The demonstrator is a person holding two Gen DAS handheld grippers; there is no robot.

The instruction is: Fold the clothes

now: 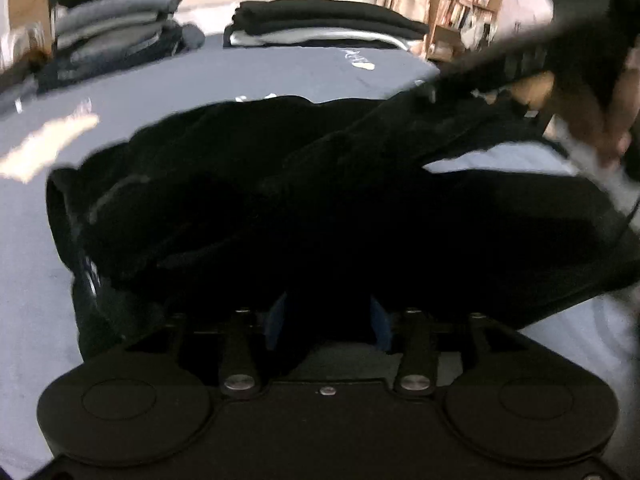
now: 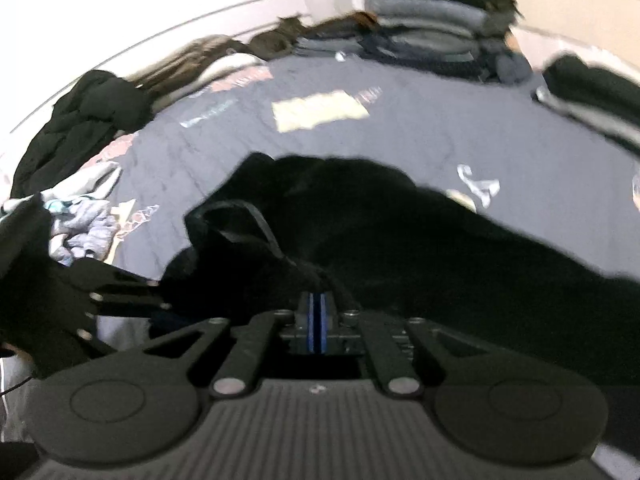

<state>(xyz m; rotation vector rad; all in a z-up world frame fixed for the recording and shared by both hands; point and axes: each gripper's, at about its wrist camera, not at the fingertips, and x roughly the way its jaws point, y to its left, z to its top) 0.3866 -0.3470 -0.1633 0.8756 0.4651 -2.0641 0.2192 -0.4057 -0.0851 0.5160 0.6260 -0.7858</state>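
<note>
Your right tongs (image 2: 316,312) are pressed together, and their blue pads are pinching a fold of the black garment (image 2: 360,232). A thin dark cord from the cloth is running right down to those pads. You are probably holding it there so the cloth is not slipping while you are lifting one end.

Your left tongs (image 1: 328,312) are harder to read. The blue pads are standing a little apart with black cloth bunched between them, but it is too dark, so you cannot tell if they are squeezing it or just resting in it.

The black garment (image 1: 280,208) is lying crumpled on the blue-grey bed sheet (image 1: 240,76), just in front of both tongs. One part is rising up toward your right tongs (image 1: 520,64), which looks like you are pulling it straight before folding.

There are no boxes or baskets here. Instead, folded clothes are sitting in piles: a grey and black stack (image 2: 436,12) at the far edge, and another dark stack (image 1: 328,20) beside it. A loose heap of unfolded clothes (image 2: 80,120) is waiting at the side.
</note>
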